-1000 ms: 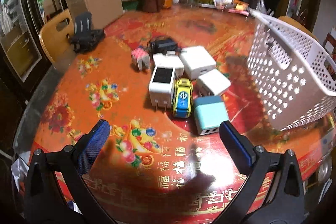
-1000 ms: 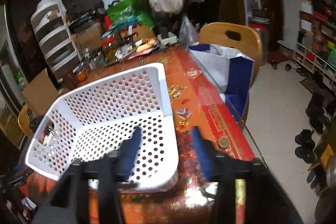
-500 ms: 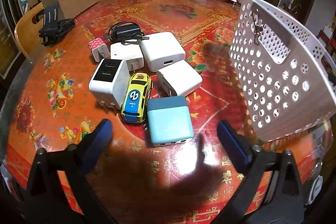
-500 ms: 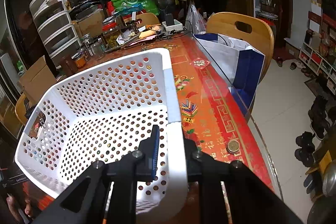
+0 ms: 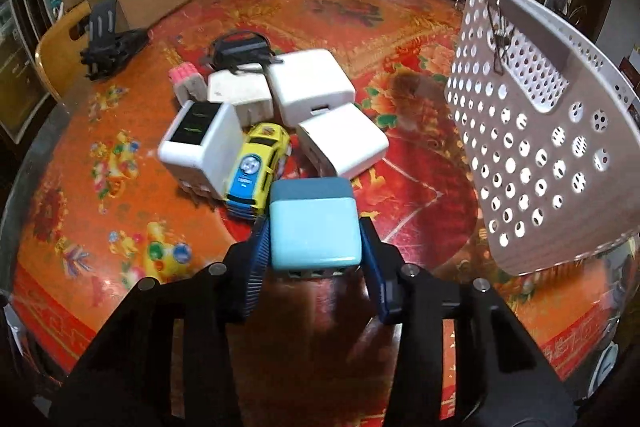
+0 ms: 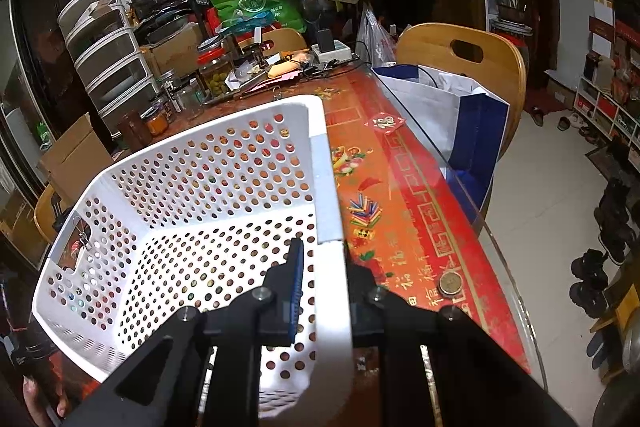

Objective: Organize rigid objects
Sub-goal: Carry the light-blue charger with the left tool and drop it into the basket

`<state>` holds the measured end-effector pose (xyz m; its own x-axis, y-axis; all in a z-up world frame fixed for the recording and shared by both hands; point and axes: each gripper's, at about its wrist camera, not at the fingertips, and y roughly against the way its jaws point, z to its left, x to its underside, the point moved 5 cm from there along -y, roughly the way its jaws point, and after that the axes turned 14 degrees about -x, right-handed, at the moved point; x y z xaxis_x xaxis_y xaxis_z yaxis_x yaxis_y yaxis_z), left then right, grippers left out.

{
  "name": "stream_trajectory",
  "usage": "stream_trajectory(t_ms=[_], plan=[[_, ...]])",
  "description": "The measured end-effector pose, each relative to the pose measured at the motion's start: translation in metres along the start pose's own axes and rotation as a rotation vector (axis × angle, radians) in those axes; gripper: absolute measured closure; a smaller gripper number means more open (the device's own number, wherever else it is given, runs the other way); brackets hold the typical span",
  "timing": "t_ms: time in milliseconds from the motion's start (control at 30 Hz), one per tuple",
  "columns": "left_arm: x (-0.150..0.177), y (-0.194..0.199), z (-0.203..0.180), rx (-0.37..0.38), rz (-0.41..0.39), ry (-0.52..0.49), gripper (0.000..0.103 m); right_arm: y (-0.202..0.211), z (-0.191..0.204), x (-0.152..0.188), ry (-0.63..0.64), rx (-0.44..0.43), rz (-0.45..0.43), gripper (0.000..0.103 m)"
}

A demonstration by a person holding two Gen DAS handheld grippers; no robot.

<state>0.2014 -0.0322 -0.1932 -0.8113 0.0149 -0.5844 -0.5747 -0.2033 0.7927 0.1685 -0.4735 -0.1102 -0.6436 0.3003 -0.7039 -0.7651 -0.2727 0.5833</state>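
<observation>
**Left jaws close on the blue charger while the right pins the basket**

Since a second ago the left gripper (image 5: 316, 247) has moved in toward the pile and its jaws have just been closing, so the blue charger (image 5: 314, 227) now sits between the pads, apparently pressed on both sides; it rests on the table (image 5: 120, 227) at the near edge of the pile, beside the toy car (image 5: 258, 169); the right gripper (image 6: 324, 267) has clamped tight on the near rim of the basket (image 6: 180, 211), which stands tilted to the charger's right; so the carry likely runs rightward, and the left hand is the nearer one.
</observation>
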Motion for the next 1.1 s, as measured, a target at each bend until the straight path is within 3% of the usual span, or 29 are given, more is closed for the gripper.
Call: stream_trajectory(t_ms=[333, 600, 833, 1100], plan=[[-0.013, 0.045, 0.028, -0.065, -0.143, -0.005, 0.063, -0.004, 0.001, -0.001, 0.003, 0.012, 0.008, 0.090], [-0.059, 0.081, 0.037, -0.156, -0.285, -0.054, 0.063, -0.007, 0.003, 0.000, 0.010, 0.031, 0.022, 0.090], [-0.101, 0.111, 0.001, -0.167, -0.374, -0.141, 0.063, -0.011, 0.004, -0.001, 0.011, 0.057, 0.026, 0.090], [-0.117, 0.133, -0.062, -0.120, -0.418, -0.234, 0.063, -0.012, 0.005, 0.000, 0.010, 0.057, 0.031, 0.090]])
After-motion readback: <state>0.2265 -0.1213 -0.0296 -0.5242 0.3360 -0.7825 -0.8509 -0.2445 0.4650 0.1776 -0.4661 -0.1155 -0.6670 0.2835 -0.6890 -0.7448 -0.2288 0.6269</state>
